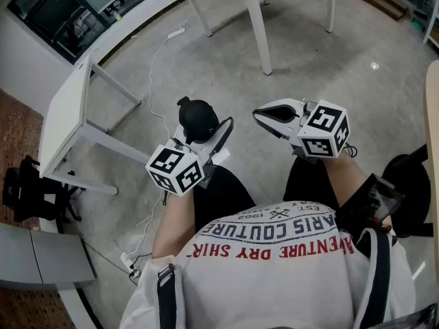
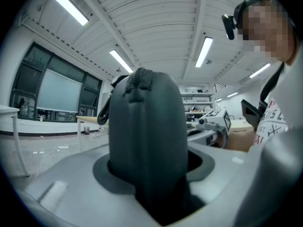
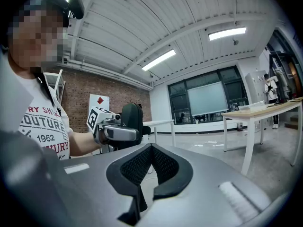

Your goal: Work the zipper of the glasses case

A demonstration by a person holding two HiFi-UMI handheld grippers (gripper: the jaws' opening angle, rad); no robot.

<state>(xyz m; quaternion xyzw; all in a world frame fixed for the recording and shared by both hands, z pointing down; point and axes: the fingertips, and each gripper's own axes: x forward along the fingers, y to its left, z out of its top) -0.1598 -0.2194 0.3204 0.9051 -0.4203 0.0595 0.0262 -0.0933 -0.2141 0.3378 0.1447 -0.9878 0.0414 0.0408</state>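
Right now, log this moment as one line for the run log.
left gripper: shut on glasses case | right gripper: shut, empty, apart from case | zipper: not yet gripped

Person wears a white T-shirt (image 1: 274, 259) w/ red and black print, "COUTURE" and "1962" legible. Dark legwear (image 1: 219, 194) shows just behind the claws; shorts or trousers, can't tell. Black straps (image 1: 164, 300) w/ buckles run over both shoulders. A black head cam (image 2: 230, 22) sits on a band. Left gripper (image 1: 209, 125) and right gripper (image 1: 264, 115) have light grey shells and black inner pads (image 3: 137, 167) w/ mesh texture. Behind each claw sits a marker cube (image 1: 326, 130) — white w/ black squares.
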